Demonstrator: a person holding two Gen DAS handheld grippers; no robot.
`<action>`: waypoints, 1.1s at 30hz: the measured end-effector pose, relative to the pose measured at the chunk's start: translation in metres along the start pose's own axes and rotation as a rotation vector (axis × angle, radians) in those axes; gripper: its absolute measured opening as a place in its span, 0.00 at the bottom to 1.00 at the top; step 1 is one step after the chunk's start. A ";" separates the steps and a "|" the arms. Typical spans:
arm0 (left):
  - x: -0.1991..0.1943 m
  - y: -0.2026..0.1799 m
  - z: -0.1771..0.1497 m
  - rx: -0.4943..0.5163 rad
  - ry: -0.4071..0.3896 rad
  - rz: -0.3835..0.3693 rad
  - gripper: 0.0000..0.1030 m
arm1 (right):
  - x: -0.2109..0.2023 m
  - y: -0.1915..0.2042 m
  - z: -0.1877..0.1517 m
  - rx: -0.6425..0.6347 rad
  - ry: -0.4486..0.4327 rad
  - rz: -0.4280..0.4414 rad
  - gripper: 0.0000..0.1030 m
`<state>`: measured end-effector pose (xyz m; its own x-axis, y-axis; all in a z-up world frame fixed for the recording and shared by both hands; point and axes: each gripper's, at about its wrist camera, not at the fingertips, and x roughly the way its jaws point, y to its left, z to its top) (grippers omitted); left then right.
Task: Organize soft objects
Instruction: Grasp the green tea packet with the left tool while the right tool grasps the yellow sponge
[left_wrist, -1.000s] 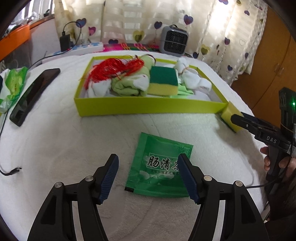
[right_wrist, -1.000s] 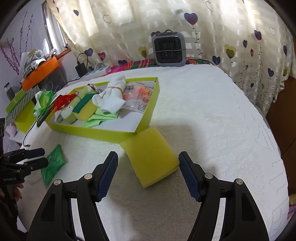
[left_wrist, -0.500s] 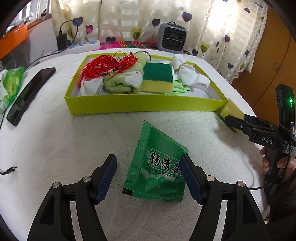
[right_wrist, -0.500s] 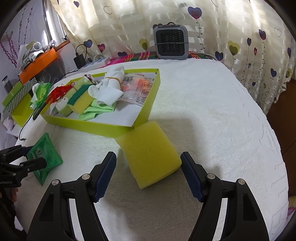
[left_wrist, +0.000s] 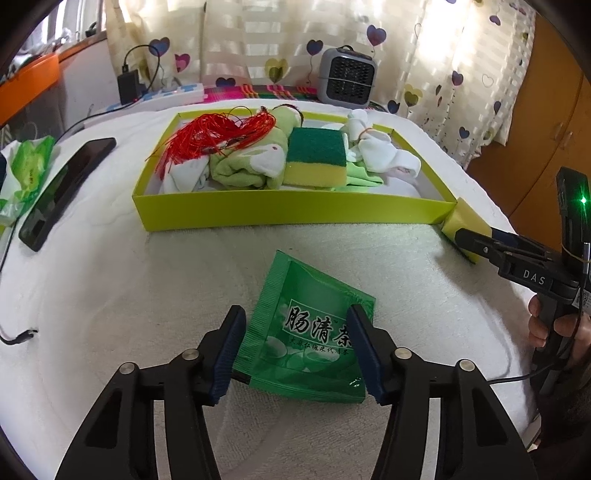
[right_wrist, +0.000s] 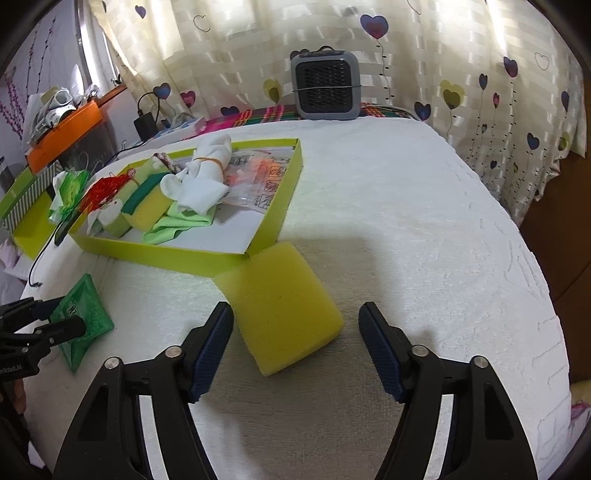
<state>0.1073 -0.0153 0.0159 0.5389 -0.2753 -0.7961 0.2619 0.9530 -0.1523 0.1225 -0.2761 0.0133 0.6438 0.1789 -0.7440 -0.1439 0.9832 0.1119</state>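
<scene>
My landmark is the shallow lime-green cardboard tray (left_wrist: 291, 212) on the white fleecy cover (left_wrist: 110, 295). From my left gripper (left_wrist: 295, 354) I look along its long near wall: inside lie a bundle of red threads (left_wrist: 218, 136), a rolled pale-green towel (left_wrist: 251, 162), a green-topped yellow scouring sponge (left_wrist: 316, 158) and knotted white socks (left_wrist: 384, 155). On my side of that wall, well clear of it, lies the flat green foil sachet with black Chinese characters (left_wrist: 306, 325). My left jaws are closing with the sachet's near end between them; both pads sit right at its edges, and I cannot tell whether they press yet.

This view shows only a sliver of the plain yellow foam block (left_wrist: 461, 221) at the tray's right corner, half hidden by my right gripper (left_wrist: 472, 240) and the hand (left_wrist: 554, 325) holding it.

The right wrist view gives what the left cannot — the whole foam block (right_wrist: 280, 306), one corner touching the tray's (right_wrist: 184, 258) near corner. My right gripper's (right_wrist: 295, 347) jaws are closing too, but stand wide, either side of the block's near end with a clear gap on the right. It also shows a clear printed plastic bag (right_wrist: 255, 181) at the tray's far end. The sachet (right_wrist: 85, 314) and left gripper (right_wrist: 48, 317) appear small, left of the tray.

Beyond the tray stands a grey fan heater (right_wrist: 325, 88); left of it, a black phone (left_wrist: 62, 192).
</scene>
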 end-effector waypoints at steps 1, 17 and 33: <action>-0.001 0.001 0.000 -0.002 -0.002 0.003 0.49 | 0.000 0.000 0.000 0.001 -0.001 0.001 0.63; -0.002 0.003 -0.003 0.010 -0.016 0.052 0.10 | -0.005 0.006 -0.002 -0.020 -0.025 -0.016 0.51; -0.017 -0.004 0.000 0.019 -0.086 0.030 0.05 | -0.011 0.006 -0.002 -0.017 -0.047 -0.013 0.50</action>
<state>0.0971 -0.0143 0.0305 0.6131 -0.2573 -0.7469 0.2593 0.9586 -0.1174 0.1128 -0.2718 0.0205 0.6805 0.1682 -0.7131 -0.1482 0.9848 0.0909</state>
